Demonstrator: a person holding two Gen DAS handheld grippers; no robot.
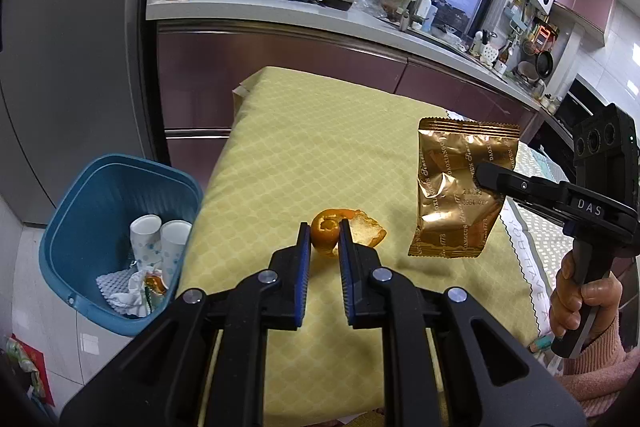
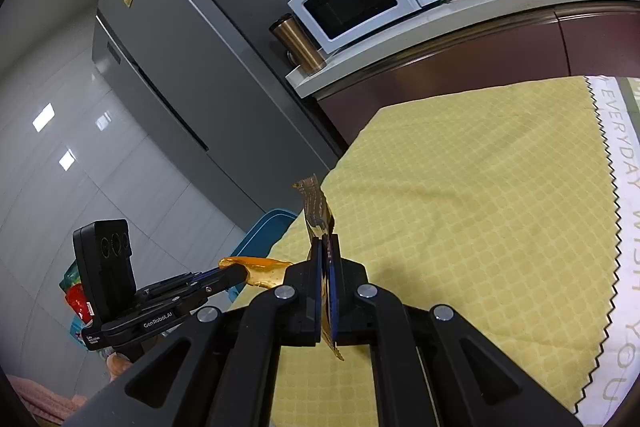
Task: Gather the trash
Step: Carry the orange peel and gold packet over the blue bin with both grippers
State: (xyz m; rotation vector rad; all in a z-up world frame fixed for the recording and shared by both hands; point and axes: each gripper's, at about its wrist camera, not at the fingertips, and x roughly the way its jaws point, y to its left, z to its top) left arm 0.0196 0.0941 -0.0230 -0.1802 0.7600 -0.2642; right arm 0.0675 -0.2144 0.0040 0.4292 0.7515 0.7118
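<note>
- We judge the step in hand to be carriage: both pieces of trash are lifted and not yet dropped in the blue plastic waste bin [image 1: 116, 243], which stands on the floor at the left of the tabletop's yellow quilted cloth [image 1: 320, 147] and already holds paper cups and crumpled tissue.
- The left tool [image 1: 325, 231] pinches a curled orange peel [image 1: 344, 229], its jaws nearly together.
- The right tool [image 2: 329, 247] is pressed tight on a gold foil snack wrapper [image 1: 460, 187] hanging clear of the cloth.
- Next, in our judgement, each tool must travel left over the bin's rim before letting go.
- Only the left wrist view shows the bin's contents and the wrapper's face; the right wrist view shows the wrapper edge-on and little more than a corner of the bin.
</note>
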